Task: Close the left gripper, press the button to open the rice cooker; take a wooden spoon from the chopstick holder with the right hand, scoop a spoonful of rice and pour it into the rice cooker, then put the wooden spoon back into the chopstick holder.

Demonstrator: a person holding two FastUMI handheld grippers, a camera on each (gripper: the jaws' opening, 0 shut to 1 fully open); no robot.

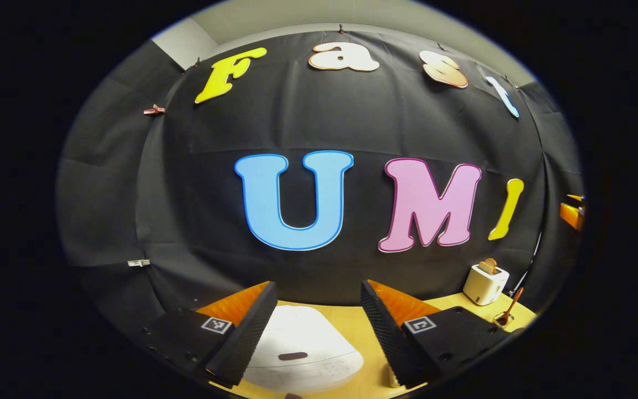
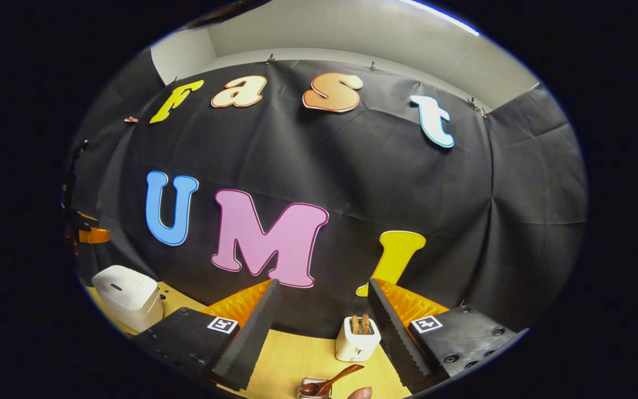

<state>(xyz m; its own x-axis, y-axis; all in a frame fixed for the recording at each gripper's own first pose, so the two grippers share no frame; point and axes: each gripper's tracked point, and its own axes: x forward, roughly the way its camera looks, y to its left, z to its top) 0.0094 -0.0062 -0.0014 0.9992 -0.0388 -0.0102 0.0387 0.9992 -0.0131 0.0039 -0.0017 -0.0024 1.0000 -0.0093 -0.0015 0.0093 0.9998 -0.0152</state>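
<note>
White rice cooker (image 1: 299, 349) sits on the light wooden table (image 1: 366, 338), lid down, dark oval button on its front slope; in the left gripper view it lies low and just left of centre, partly behind the left gripper's (image 1: 314, 332) left finger. In the right gripper view the same cooker (image 2: 129, 295) stands far to the left, near the table's edge. Wooden spoon (image 2: 331, 381) leans in a small metal-rimmed chopstick holder (image 2: 309, 387) at the near edge of the right gripper view, bowl down, handle tilted up to the right; in the left gripper view the spoon (image 1: 513, 306) and holder (image 1: 503, 319) sit far right. White toaster (image 2: 357, 338) with two slices of toast stands behind the holder, near the black cloth wall; it is also at right in the left gripper view (image 1: 485, 283). Left gripper: fingers spread wide, nothing between them. Right gripper (image 2: 322, 338): fingers likewise spread, holding nothing, toaster seen between them. Orange part of the other gripper (image 2: 91, 235) shows at far left.
</note>
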